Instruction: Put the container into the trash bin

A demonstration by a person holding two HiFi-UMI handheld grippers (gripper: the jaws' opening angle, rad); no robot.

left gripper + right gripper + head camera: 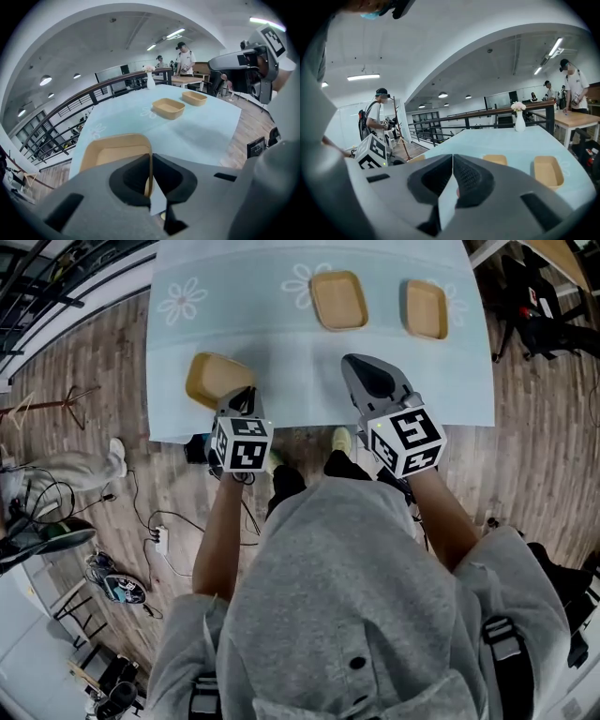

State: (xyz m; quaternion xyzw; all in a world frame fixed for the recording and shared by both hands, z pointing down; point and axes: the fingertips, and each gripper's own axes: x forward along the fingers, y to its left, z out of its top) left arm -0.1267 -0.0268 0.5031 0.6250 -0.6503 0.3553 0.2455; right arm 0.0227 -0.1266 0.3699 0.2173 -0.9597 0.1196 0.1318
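**A:** What worries you at the left gripper (150, 159)?

**B:** Its jaws are pinched almost together on one thin side wall of the tan container (112, 147), and nothing else carries it. A light, shallow tray held by a single edge may swing or twist. I'd judge that a quick turn could work the wall out from between the pads.

**A:** Does the right gripper (452, 161) help?

**B:** No. Its jaws are closed on each other with nothing between them. It hangs over the near edge of the surface (281, 357), just beside the left one, so it gives no support. If the two drift together they could knock each other.

**A:** And further out?

**B:** A second container (338, 299) and a third container (427, 308) sit well apart at the far side, so a bump there seems unlikely. The trash bin shows in no view, so the drop has to be made somewhere I can't see. Cables (141, 512) lie on the floor (84, 362) to the person's left, and they could catch a foot on the way.

**A:** Where does the container lie relative to the jaws?

**B:** Its right-hand wall stands upright in the gap. The rest of the tray spreads to the left and ahead of the jaws, open side up, at the near-left corner of the surface. I can't tell whether its base has left the cloth.
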